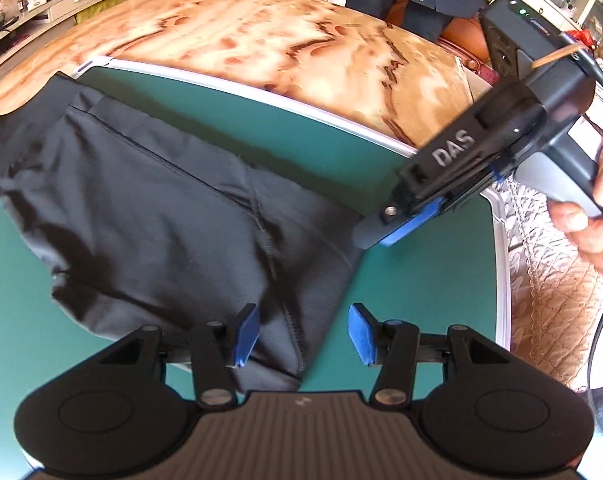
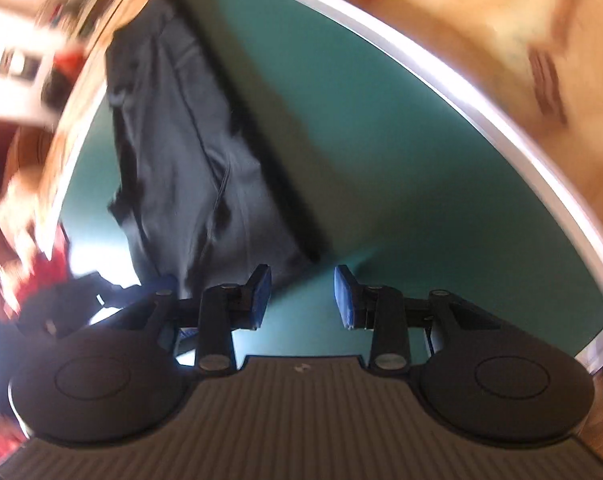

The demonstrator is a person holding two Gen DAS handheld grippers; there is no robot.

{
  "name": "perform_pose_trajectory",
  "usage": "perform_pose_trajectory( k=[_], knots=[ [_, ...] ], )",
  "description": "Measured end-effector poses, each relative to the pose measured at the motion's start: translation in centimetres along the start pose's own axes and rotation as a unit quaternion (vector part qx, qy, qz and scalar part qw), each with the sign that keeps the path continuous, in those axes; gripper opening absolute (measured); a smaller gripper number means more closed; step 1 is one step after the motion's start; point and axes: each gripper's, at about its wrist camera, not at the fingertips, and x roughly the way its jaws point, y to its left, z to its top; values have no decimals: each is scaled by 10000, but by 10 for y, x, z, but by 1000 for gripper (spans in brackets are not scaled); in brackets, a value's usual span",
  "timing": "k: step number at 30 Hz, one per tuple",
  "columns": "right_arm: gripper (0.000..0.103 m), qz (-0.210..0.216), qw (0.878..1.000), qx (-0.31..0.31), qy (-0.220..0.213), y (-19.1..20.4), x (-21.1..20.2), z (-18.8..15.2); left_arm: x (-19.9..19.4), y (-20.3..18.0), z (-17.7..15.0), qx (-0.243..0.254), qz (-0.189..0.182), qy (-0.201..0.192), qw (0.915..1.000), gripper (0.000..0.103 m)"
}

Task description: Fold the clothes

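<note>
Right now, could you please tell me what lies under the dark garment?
The dark garment lies flat on a green mat, which rests on the marbled table. Anything between cloth and mat is covered. Both the left claw and the right claw are open.

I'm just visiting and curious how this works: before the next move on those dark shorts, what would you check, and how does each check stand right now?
1. Left gripper open: ok, jaws apart.
2. Right gripper open: ok, jaws apart with nothing between them.
3. Shorts lying on the green mat: ok, though wrinkled, not smooth.
4. Leg end of the shorts between the left pads: ok, the cloth runs between them, not yet pinched.
5. Right gripper lined up on the cloth edge: cannot tell, its own view is blurred.
6. Shorts fully on the mat: not ok, the waistband reaches past the far corner onto the table.
</note>
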Motion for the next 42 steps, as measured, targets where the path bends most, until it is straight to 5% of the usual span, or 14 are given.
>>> perform_pose_trajectory(
  k=[5, 6, 7, 19, 21, 23, 26, 28, 29, 31, 35, 36, 39, 42],
  knots=[
    [37, 263, 9988, 334, -249, -3, 6, -1, 3, -4, -3, -79, 165, -4, 9998, 56],
    [18, 301, 9984, 412, -230, -5, 11, 0, 3, -5, -4, -72, 192, 1, 9998, 56],
    [12, 340, 9980, 491, -211, -7, 15, 2, 3, -6, -4, -52, 234, 12, 9997, 56],
    [9, 1554, 9660, 2048, 273, -6, 10, 23, 9, -16, -9, 162, 1040, -17, 9944, 57],
    [9, 1593, 9647, 2064, 377, -2, 10, 27, 9, -14, -9, 128, 1079, -66, 9941, 45],
    [10, 1537, 9695, 1858, 438, 3, 8, 33, 7, -7, -7, -31, 1017, -108, 9948, 18],
    [19, 1157, 9897, 720, 438, 22, -2, 42, -1, 7, -4, -307, 878, -178, 9955, 9],
    [48, 651, 9949, -743, 216, 45, -17, 42, -8, 14, -2, -334, 770, -181, 9963, 8],
    [55, 344, 9842, -1735, -22, 59, -25, 34, -11, 16, -1, -341, 719, -189, 9966, 8],
    [76, -241, 9219, -3835, -492, 84, -36, 8, -16, 19, 3, -302, 617, -167, 9975, 8],
    [85, -606, 6913, -7151, -840, 99, -29, -57, -20, 23, 9, -206, 539, -90, 9983, 8],
    [85, -558, 6471, -7570, -712, 99, -22, -66, -21, 25, 11, -222, 503, -65, 9985, 8],
    [85, -641, 5590, -8235, -726, 94, -1, -82, -21, 27, 13, -231, 451, -9, 9987, 8],
    [85, -818, 5155, -8477, -946, 91, 19, -85, -22, 28, 13, -223, 416, 53, 9989, 8]
  ],
)
